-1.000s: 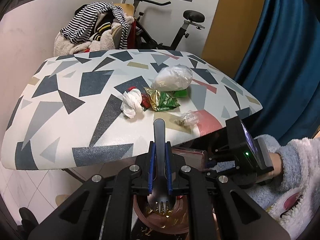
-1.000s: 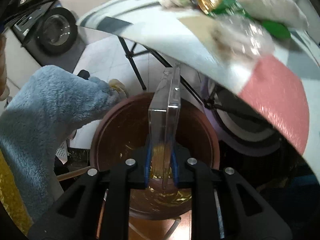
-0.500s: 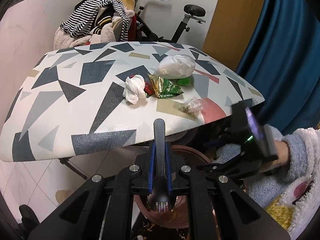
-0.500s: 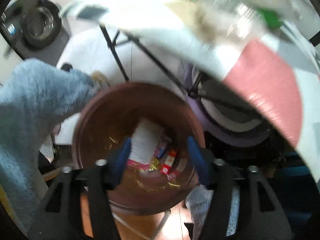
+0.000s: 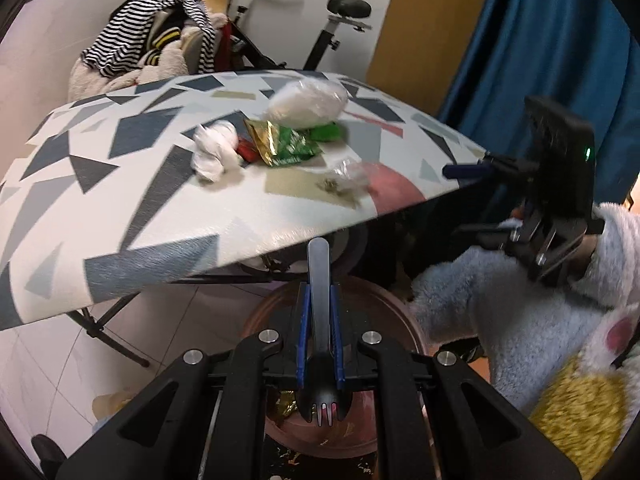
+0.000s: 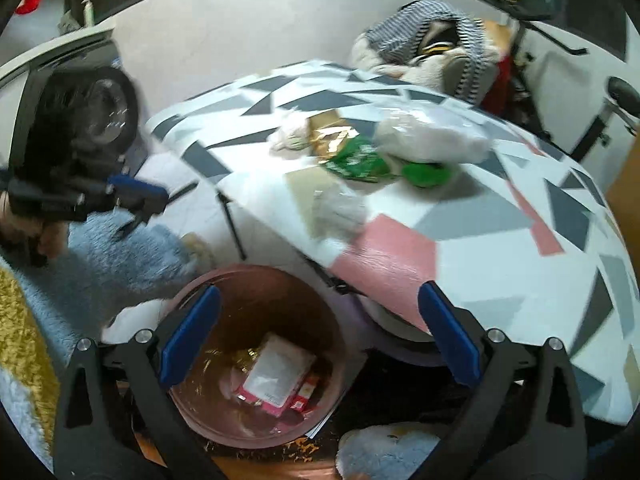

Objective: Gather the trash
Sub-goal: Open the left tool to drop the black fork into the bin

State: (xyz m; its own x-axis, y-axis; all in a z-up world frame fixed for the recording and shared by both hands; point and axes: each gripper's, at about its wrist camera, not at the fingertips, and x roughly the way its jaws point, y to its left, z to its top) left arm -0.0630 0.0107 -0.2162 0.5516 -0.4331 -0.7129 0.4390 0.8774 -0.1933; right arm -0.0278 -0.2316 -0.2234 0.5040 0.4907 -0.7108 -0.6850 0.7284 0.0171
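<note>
My left gripper is shut on a black plastic fork, tines toward the camera, above the brown bin beside the table. My right gripper hangs over the same bin, jaws opening wide with nothing between them. A clear plastic box lies inside on pink wrappers. On the patterned table lie a crumpled white tissue, a gold-green wrapper, a white plastic bag and a small clear wrap.
The table's black folding legs stand left of the bin. Behind the table are an exercise bike and a heap of striped clothes. A blue curtain hangs at right. The person's fluffy sleeve lies close to the bin.
The right gripper opened and let go of the clear box, which dropped into the bin; it then rose and tilted up toward the table. The left gripper sank a little with the fork.
</note>
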